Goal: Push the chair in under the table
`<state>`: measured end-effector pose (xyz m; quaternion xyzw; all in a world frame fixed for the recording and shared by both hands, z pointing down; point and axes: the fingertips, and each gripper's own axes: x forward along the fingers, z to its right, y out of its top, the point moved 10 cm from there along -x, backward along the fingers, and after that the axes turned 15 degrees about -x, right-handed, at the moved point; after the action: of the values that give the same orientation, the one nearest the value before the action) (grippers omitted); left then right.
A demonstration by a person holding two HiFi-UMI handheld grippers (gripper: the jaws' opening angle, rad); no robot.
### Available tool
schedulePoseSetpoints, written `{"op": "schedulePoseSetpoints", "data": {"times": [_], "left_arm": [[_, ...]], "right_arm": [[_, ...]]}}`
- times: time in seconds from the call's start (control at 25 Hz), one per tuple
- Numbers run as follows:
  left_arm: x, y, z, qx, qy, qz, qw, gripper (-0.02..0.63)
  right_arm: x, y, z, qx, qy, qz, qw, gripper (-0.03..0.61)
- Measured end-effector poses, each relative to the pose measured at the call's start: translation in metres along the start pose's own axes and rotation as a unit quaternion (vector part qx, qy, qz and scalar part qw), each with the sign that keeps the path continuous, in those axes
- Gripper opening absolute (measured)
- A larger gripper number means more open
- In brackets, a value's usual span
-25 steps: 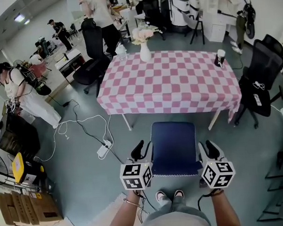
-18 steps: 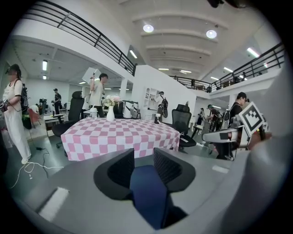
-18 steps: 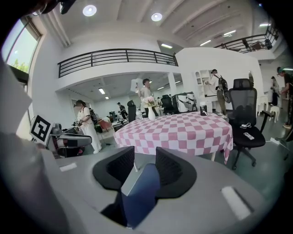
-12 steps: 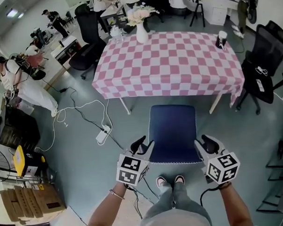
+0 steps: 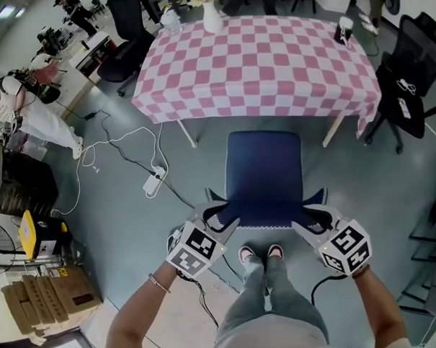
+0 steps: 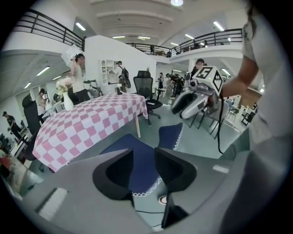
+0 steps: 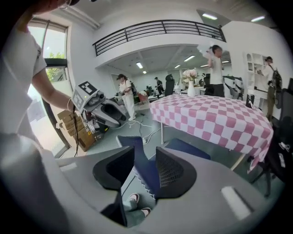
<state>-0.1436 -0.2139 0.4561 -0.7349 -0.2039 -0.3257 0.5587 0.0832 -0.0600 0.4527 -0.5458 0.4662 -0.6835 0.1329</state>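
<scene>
A dark blue chair (image 5: 265, 176) stands on the floor just clear of the table (image 5: 256, 67), which has a pink checked cloth. The backrest's top edge (image 5: 267, 224), with its white zigzag trim, faces me. My left gripper (image 5: 221, 217) is at the backrest's left corner and my right gripper (image 5: 311, 214) at its right corner. In the left gripper view the left gripper (image 6: 144, 157) has just been opening its jaws; the blue backrest shows in the gap, unpressed. In the right gripper view the right gripper (image 7: 145, 157) is open, with the backrest edge (image 7: 142, 164) running between its jaws.
A white vase (image 5: 211, 18) and a cup (image 5: 344, 28) stand on the table. Black office chairs (image 5: 409, 82) crowd its right end. A power strip and cables (image 5: 152, 183) lie on the floor at left, with cardboard boxes (image 5: 47, 303) beyond. My shoes (image 5: 257, 254) are behind the chair.
Both grippers have sunk and turned inwards onto the backrest's two corners. The view has tipped down and closer to the table. The chair stands where it was.
</scene>
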Motion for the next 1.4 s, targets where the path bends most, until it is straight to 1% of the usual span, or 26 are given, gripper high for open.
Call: {"op": "schedulePoseSetpoints", "data": {"times": [0.12, 0.24, 0.32, 0.4, 0.52, 0.64, 0.76, 0.96, 1.08, 1.16, 1.32, 1.4], "left_arm": [[0.009, -0.005, 0.014, 0.052, -0.025, -0.035, 0.9977, 0.152], [0.021, -0.007, 0.028, 0.113, -0.041, -0.063, 0.9908, 0.152], [0.031, -0.010, 0.035, 0.154, -0.042, -0.079, 0.9841, 0.152], [0.040, -0.012, 0.042, 0.185, -0.046, -0.095, 0.9770, 0.152], [0.051, -0.015, 0.049, 0.222, -0.054, -0.121, 0.9660, 0.152], [0.062, -0.016, 0.052, 0.253, -0.054, -0.140, 0.9557, 0.153], [0.074, -0.017, 0.055, 0.267, -0.054, -0.150, 0.9504, 0.160], [0.093, -0.022, 0.060, 0.275, -0.057, -0.166, 0.9451, 0.163], [0.101, -0.023, 0.059, 0.269, -0.059, -0.170, 0.9461, 0.164], [0.104, -0.024, 0.059, 0.266, -0.060, -0.171, 0.9469, 0.164], [0.109, -0.029, 0.056, 0.269, -0.059, -0.179, 0.9445, 0.164], [0.111, -0.030, 0.054, 0.264, -0.061, -0.182, 0.9451, 0.163]], "right_arm": [[0.007, -0.002, -0.008, -0.065, 0.035, -0.037, 0.997, 0.155], [0.015, -0.002, -0.013, -0.117, 0.066, -0.068, 0.989, 0.155], [0.022, -0.003, -0.017, -0.150, 0.086, -0.087, 0.981, 0.155], [0.027, -0.007, -0.020, -0.181, 0.105, -0.110, 0.972, 0.155], [0.036, -0.012, -0.023, -0.222, 0.126, -0.141, 0.957, 0.155], [0.045, -0.018, -0.022, -0.245, 0.137, -0.165, 0.946, 0.155], [0.055, -0.025, -0.021, -0.252, 0.142, -0.182, 0.940, 0.155], [0.072, -0.032, -0.022, -0.262, 0.150, -0.200, 0.932, 0.155], [0.081, -0.034, -0.021, -0.271, 0.153, -0.209, 0.927, 0.155], [0.084, -0.036, -0.020, -0.269, 0.153, -0.211, 0.927, 0.155], [0.090, -0.039, -0.020, -0.264, 0.154, -0.216, 0.927, 0.155], [0.092, -0.040, -0.020, -0.263, 0.154, -0.218, 0.927, 0.155]]}}
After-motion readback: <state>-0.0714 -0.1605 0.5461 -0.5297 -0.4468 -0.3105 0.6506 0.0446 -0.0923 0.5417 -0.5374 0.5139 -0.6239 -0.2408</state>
